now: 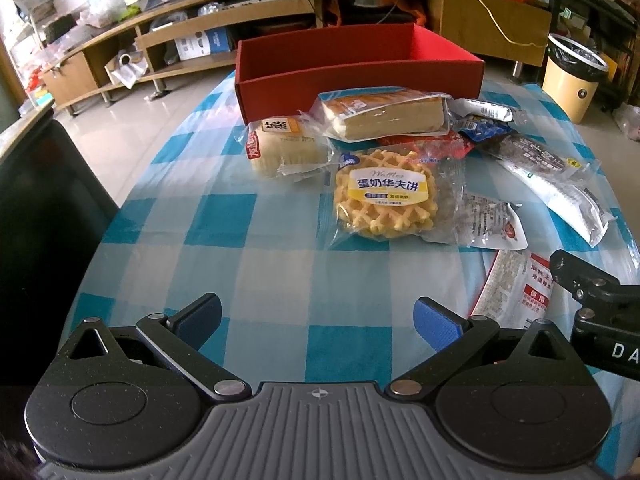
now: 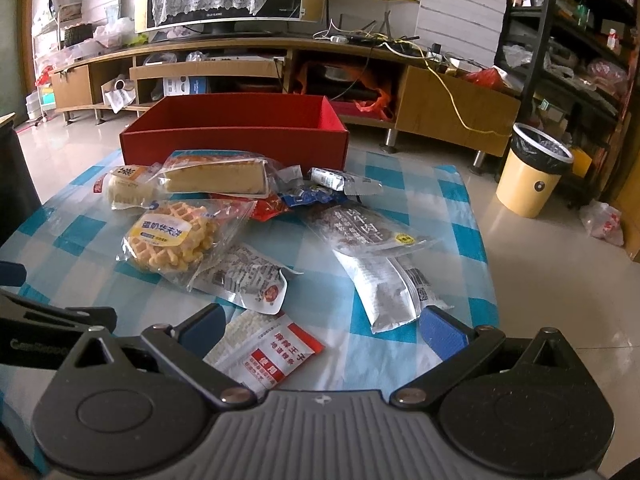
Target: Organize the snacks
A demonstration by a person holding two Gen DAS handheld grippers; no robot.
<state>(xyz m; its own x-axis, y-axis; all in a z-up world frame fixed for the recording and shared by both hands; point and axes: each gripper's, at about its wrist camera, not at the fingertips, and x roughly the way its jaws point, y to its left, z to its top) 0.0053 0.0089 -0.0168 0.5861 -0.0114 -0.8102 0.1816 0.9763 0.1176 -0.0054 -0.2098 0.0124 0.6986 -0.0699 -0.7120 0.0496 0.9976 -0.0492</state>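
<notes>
Both tongs are seen spread wide with nothing gripped: the left tongs are held above bare checked cloth on the worktop, the right tongs above a red-and-white sachet lying between their blue pads. A red box is set at the far end of the worktop. Just before it, a wrapped sponge cake slice and a round wrapped bun are laid side by side. A packaged waffle is placed nearer, with a silver printed pouch partly beneath its wrapper. A long dark snack pack is spread to the right, overlapping a pale packet
</notes>
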